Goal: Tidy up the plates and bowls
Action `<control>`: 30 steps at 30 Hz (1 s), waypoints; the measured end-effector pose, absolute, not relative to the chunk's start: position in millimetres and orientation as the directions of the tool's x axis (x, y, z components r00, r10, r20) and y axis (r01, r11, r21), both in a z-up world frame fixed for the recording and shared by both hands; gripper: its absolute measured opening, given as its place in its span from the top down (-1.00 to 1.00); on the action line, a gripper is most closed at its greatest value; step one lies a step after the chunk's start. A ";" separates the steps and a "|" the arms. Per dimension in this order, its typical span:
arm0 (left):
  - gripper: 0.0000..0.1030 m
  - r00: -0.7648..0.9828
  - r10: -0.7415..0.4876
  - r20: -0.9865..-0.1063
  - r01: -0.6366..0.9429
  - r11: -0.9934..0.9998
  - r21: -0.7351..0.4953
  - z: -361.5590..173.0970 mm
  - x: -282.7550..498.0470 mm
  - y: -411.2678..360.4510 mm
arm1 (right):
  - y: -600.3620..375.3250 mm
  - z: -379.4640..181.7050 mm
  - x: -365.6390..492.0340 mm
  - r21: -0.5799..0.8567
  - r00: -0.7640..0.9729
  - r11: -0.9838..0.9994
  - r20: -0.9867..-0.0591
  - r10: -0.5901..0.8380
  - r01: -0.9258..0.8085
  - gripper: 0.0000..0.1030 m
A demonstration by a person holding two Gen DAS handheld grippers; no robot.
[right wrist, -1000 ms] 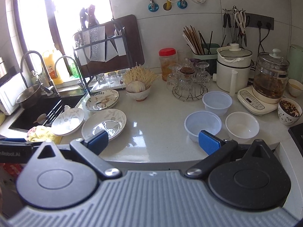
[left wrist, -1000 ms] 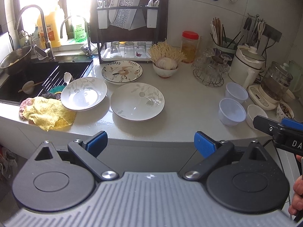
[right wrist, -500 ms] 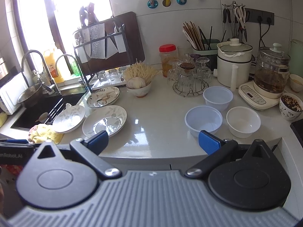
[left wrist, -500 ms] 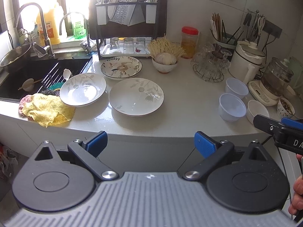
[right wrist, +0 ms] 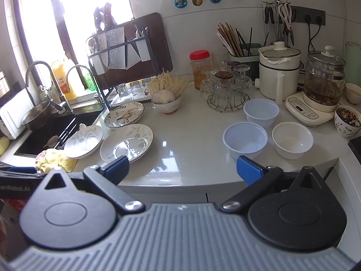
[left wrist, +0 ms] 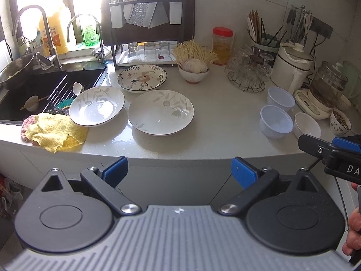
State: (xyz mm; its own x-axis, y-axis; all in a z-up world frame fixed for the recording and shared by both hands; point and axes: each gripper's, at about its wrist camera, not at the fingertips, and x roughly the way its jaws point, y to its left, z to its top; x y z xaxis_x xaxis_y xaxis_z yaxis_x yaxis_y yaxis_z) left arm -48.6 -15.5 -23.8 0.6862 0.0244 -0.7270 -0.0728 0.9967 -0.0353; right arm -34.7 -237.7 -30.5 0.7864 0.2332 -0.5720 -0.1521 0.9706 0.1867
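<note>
Three plates lie on the white counter: a large leaf-print plate [left wrist: 160,112] [right wrist: 126,143], a smaller one [left wrist: 97,105] [right wrist: 84,141] by the sink, and a flower-print plate [left wrist: 142,78] [right wrist: 124,114] behind them. To the right stand two clear plastic bowls [left wrist: 276,122] [left wrist: 281,99] [right wrist: 245,140] [right wrist: 261,113] and a white bowl [left wrist: 307,125] [right wrist: 292,140]. My left gripper [left wrist: 179,170] is open and empty, held off the counter's front edge. My right gripper [right wrist: 182,168] is open and empty, also in front of the edge.
A sink [left wrist: 45,90] with a faucet lies at the left, with a yellow cloth [left wrist: 56,131] at its corner. At the back stand a dish rack [left wrist: 149,27], a garlic bowl [left wrist: 195,71], a glass stand [left wrist: 247,72], a jar, a cooker and a kettle [left wrist: 327,88].
Both grippers have drawn slightly back and up from the counter, so the dishes sit a little lower and farther in view. Nothing on the counter has moved.
</note>
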 end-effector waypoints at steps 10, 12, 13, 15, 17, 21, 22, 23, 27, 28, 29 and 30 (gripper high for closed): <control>-0.94 0.672 0.022 -0.740 -0.074 0.997 -0.038 -32.1 -46.2 -16.7 | -237.2 -40.4 -35.3 0.193 0.777 0.969 -0.583 0.238 -0.152 -1.00; -0.94 0.666 0.021 -0.746 -0.074 0.996 -0.039 -33.8 -43.6 -16.6 | -237.0 -40.7 -34.8 0.192 0.776 0.969 -0.583 0.240 -0.156 -1.00; -0.94 0.664 0.017 -0.748 -0.072 0.997 -0.041 -34.5 -42.1 -16.5 | -237.0 -40.9 -34.4 0.193 0.775 0.968 -0.583 0.242 -0.158 -1.00; -0.94 0.661 0.019 -0.750 -0.072 0.997 -0.038 -35.0 -39.1 -15.1 | -236.7 -40.4 -32.3 0.195 0.774 0.968 -0.583 0.246 -0.160 -1.00; -0.94 0.661 0.019 -0.750 -0.067 0.997 -0.035 -34.6 -36.9 -14.5 | -236.3 -40.2 -30.2 0.195 0.774 0.967 -0.582 0.247 -0.163 -1.00; -0.94 0.670 0.023 -0.742 -0.069 0.997 -0.032 -32.8 -34.3 -8.9 | -231.5 -40.9 -25.0 0.190 0.774 0.966 -0.580 0.253 -0.174 -1.00; -0.94 0.669 0.024 -0.742 -0.072 0.997 -0.033 -33.4 -32.8 -6.4 | -229.9 -41.1 -23.5 0.187 0.775 0.966 -0.579 0.254 -0.177 -1.00; -0.94 0.667 0.028 -0.745 -0.077 0.997 -0.032 -34.1 -30.8 -3.2 | -228.5 -41.1 -22.0 0.184 0.775 0.966 -0.578 0.254 -0.179 -1.00; -0.94 0.651 0.028 -0.758 -0.090 0.995 -0.040 -37.2 -20.2 8.5 | -221.7 -41.0 -15.4 0.191 0.775 0.965 -0.578 0.257 -0.178 -1.00; -0.94 0.647 0.023 -0.762 -0.087 0.995 -0.044 -37.8 -16.5 11.3 | -219.7 -40.9 -13.2 0.197 0.772 0.964 -0.580 0.260 -0.177 -1.00; -0.94 0.646 0.019 -0.763 -0.083 0.996 -0.045 -38.7 -12.8 14.3 | -217.9 -40.7 -11.6 0.202 0.771 0.963 -0.579 0.265 -0.179 -1.00; -0.94 0.646 0.020 -0.763 -0.081 0.996 -0.042 -39.8 -9.4 16.3 | -215.6 -40.7 -9.8 0.203 0.773 0.963 -0.577 0.266 -0.180 -1.00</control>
